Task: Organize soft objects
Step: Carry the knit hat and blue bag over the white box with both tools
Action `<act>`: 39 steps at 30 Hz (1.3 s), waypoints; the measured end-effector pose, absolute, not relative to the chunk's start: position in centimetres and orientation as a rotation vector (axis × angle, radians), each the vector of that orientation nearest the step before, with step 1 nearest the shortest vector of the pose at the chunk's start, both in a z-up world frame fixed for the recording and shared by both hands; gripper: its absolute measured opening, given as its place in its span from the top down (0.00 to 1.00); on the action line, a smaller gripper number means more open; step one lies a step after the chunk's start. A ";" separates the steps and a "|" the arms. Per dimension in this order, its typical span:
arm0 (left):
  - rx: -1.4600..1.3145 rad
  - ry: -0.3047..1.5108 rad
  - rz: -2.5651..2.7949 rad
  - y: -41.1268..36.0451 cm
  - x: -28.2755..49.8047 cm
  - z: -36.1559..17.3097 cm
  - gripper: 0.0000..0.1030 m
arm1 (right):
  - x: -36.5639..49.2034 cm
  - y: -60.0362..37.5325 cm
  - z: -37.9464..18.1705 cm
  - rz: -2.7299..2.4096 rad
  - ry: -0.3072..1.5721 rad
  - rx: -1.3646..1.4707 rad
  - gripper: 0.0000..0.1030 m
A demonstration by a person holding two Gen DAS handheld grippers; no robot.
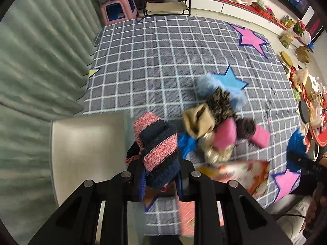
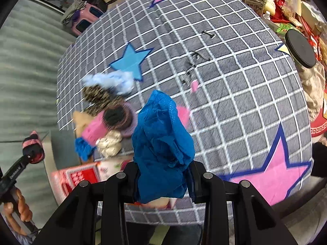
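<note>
Two tools are each gripping one soft item above the checked table (image 1: 163, 47): the left tool (image 1: 161, 179) is clenching a pink-and-navy striped knit piece (image 1: 157, 147), the right tool (image 2: 163, 181) a crumpled blue cloth (image 2: 161, 143). Remaining soft items are lying in a pile (image 1: 216, 122) near the table's front edge. Advisable handling: keeping both grips firm, carrying each piece clear of the pile, avoiding snags.

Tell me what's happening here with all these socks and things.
A person is sorting soft items on a checked cloth. The left gripper is shut on a pink and navy striped sock, and the right gripper is shut on a blue cloth. A small pile of socks remains on the cloth.
</note>
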State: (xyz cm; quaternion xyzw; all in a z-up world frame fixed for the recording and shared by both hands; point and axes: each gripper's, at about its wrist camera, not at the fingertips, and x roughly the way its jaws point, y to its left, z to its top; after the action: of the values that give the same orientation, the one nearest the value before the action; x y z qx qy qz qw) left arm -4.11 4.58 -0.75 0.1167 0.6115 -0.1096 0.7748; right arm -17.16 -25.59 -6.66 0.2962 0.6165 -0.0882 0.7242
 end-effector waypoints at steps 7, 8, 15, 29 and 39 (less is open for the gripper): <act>0.289 1.340 -0.233 11.0 -6.9 -2.0 0.77 | -19.8 -18.6 -4.5 -0.211 1.324 0.692 0.65; 0.287 1.346 -0.228 12.2 -7.3 -2.3 0.77 | -19.9 -17.4 -4.1 -0.203 1.322 0.682 0.65; 0.259 1.367 -0.176 18.6 -9.4 -3.7 0.77 | -17.6 -8.5 -0.1 -0.063 1.294 0.548 0.65; 0.243 1.416 -0.110 25.5 -10.6 -7.5 0.77 | -8.5 9.3 -2.6 0.283 1.369 0.314 0.65; 0.244 1.478 -0.118 26.2 -11.1 -9.9 0.77 | -6.3 13.8 -9.8 0.295 1.550 0.217 0.65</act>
State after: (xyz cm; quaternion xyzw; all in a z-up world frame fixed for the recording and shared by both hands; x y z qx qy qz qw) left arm -11.14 26.24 -9.89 0.1109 0.6716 -0.0534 0.7307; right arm -6.32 13.83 -9.77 0.0972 0.6955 0.1325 0.6995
